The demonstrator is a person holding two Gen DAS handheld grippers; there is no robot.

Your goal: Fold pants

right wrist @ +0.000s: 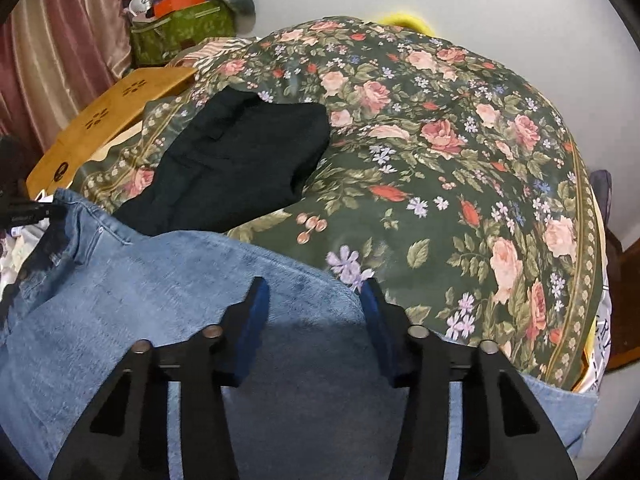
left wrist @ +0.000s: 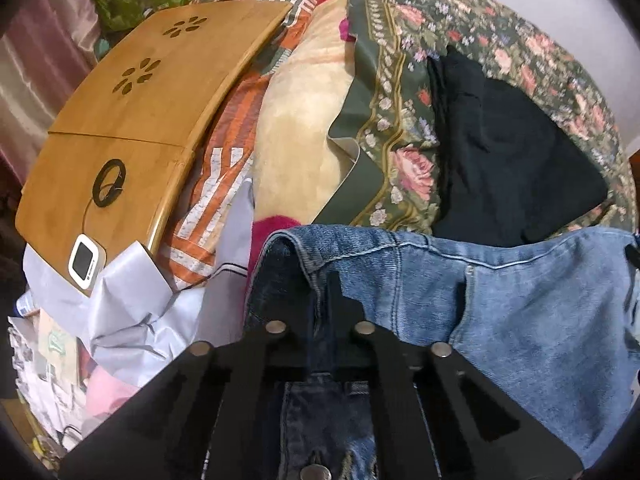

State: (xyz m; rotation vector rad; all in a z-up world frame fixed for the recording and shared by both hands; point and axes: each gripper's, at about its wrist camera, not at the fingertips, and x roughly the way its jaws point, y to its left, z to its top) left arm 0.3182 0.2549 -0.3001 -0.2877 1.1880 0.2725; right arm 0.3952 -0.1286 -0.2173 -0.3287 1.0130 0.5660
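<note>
Blue denim jeans (left wrist: 520, 312) lie across the near side of the bed; in the right wrist view the jeans (right wrist: 140, 280) spread left with the waistband at the far left. My left gripper (left wrist: 324, 288) is shut on the jeans' waistband edge, the denim pinched between its black fingers. My right gripper (right wrist: 314, 300) is open, its blue-padded fingers (right wrist: 256, 308) standing apart above the light denim, holding nothing. The left gripper's tip shows at the far left of the right wrist view (right wrist: 28, 212).
A green floral bedspread (right wrist: 460, 160) covers the bed. A folded black garment (right wrist: 228, 160) lies on it beyond the jeans. A wooden lap desk (left wrist: 132, 120) with a small white device (left wrist: 83, 260) sits at left, over striped cloth and white clutter. A pink curtain (right wrist: 60, 40) hangs at left.
</note>
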